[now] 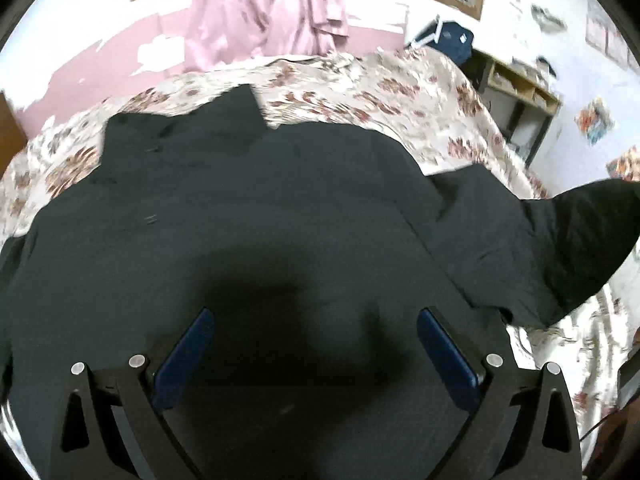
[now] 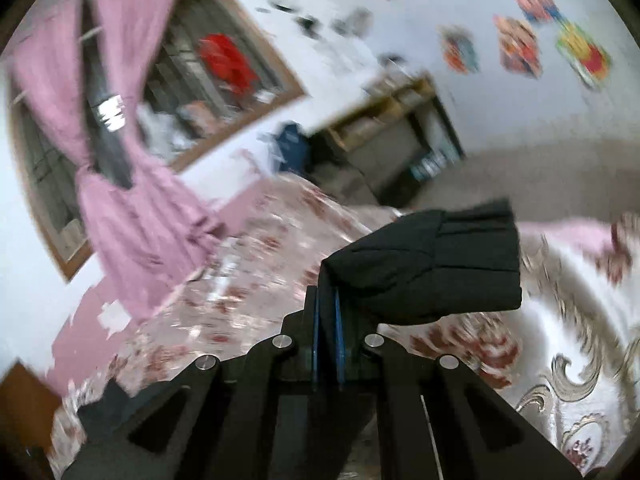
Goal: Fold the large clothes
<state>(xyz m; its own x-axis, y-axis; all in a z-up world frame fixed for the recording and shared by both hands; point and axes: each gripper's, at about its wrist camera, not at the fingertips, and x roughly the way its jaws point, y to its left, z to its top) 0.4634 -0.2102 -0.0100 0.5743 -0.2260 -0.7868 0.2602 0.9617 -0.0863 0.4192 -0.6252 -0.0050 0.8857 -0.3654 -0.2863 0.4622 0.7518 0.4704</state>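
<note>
A large black garment [image 1: 248,216] lies spread over a floral bedspread [image 1: 360,88]. My left gripper [image 1: 316,320] is open, its blue pads wide apart just above the cloth, holding nothing. One sleeve [image 1: 580,240] rises off the bed at the right. My right gripper [image 2: 329,292] is shut on that black sleeve [image 2: 432,264] and holds its cuff end lifted above the bedspread [image 2: 260,280]. The right wrist view is tilted and blurred.
A pink curtain [image 1: 264,8] hangs at a window behind the bed. A wooden shelf unit [image 1: 516,92] and a blue bag [image 1: 444,40] stand at the bed's far right corner. A brown piece of furniture [image 2: 24,396] stands at the left.
</note>
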